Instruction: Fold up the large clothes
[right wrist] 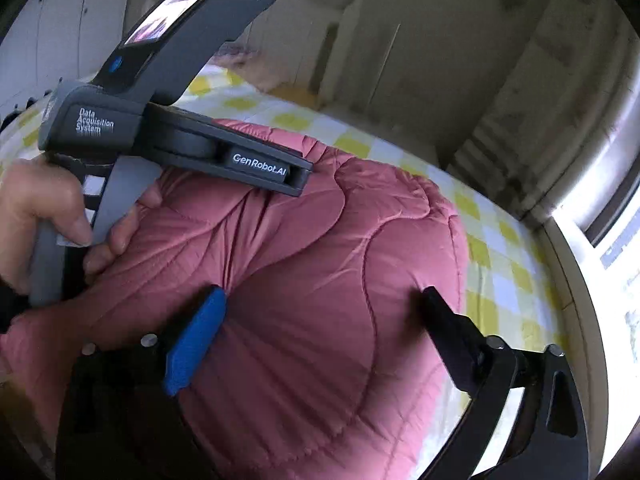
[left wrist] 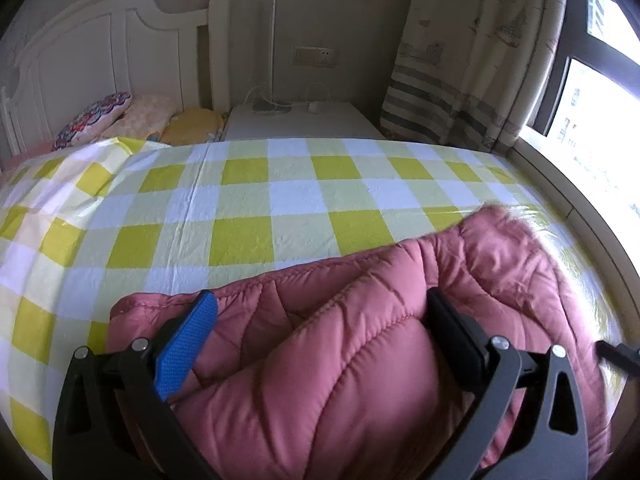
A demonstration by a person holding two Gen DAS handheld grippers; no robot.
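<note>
A pink quilted puffer jacket lies bunched on a bed with a yellow, white and green checked sheet. My left gripper is open, its blue and black fingers spread wide over the jacket's folded bulk. In the right wrist view the jacket fills the middle. My right gripper is open too, fingers wide apart and pressed against the padded fabric. The body of the left gripper and the hand holding it show at the upper left, resting on the jacket.
A white headboard and pillows stand at the bed's far left. A white bedside table with a lamp base stands behind the bed. A curtain and a window are on the right.
</note>
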